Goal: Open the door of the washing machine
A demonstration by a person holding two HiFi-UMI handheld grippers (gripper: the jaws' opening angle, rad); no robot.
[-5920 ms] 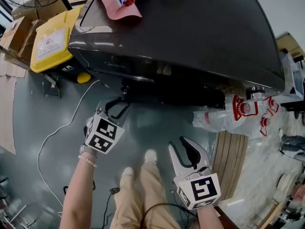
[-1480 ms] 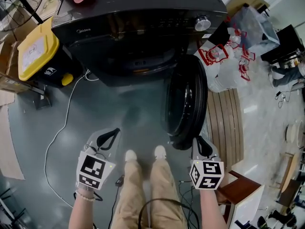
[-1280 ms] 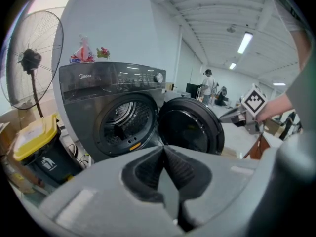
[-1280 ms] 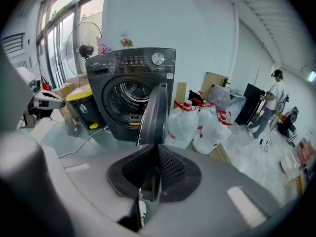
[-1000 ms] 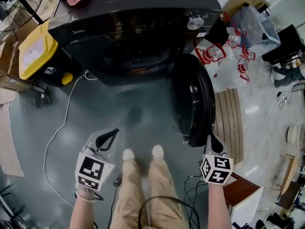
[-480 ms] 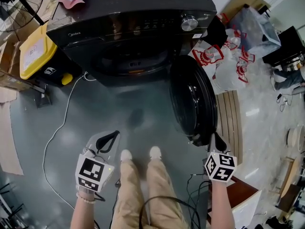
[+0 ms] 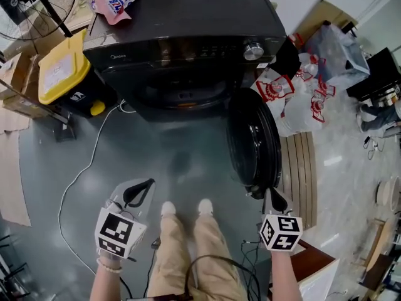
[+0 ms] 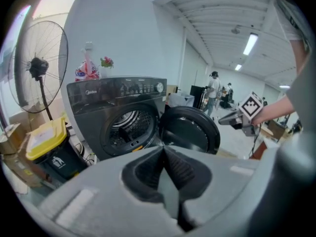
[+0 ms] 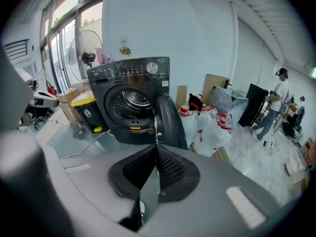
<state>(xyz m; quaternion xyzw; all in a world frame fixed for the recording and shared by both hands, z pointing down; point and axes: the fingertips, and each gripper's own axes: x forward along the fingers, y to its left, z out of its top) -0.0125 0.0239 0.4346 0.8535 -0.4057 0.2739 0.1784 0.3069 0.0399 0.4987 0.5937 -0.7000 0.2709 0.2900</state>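
We look down at the dark washing machine [image 7: 188,24]. Its round door [image 7: 254,143] stands wide open on the right side. Our right tongs [image 7: 271,194] are just beside the door's near edge. Our left tongs [image 7: 149,182] hang over the grey floor [image 7: 156,149], well apart from the door. A yellow bin [image 7: 59,71] sits left of the machine.

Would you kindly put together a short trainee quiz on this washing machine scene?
1. True or false: the door of the washing machine stands open.
2. Which tongs are shut and empty? A) only the left tongs B) only the right tongs C) both
3. Fill in: the bin beside the machine has a ____ lid.
Key: 1 true; 2 C; 3 yellow.
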